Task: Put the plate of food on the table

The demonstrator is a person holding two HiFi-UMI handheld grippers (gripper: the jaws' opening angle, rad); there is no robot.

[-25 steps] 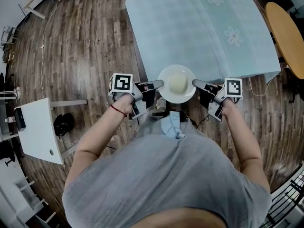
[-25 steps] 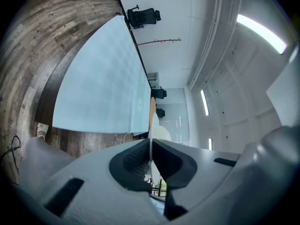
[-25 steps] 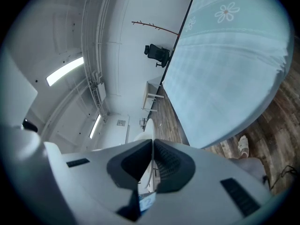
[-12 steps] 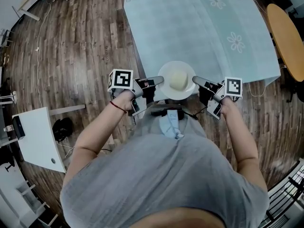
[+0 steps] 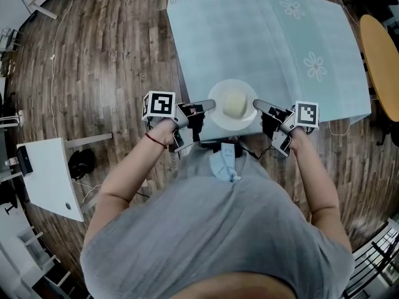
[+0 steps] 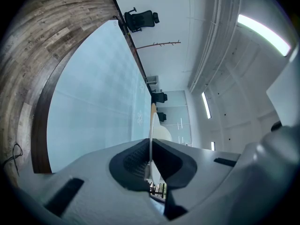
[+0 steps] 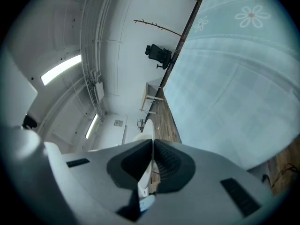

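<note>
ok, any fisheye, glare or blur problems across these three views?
Head view: barrel distortion bows the table edges, light even, no blur. Left gripper view: round dark vignette, ceiling light glares, plate rim sharp. Right gripper view: same vignette, light strip bright.

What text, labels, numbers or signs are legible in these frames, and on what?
No readable words or numbers anywhere.
The left gripper and right gripper carry square black-and-white markers: patterns, no letters.
The wall sign: too small to read.
The plate: blank.
The tablecloth: flower print only.
</note>
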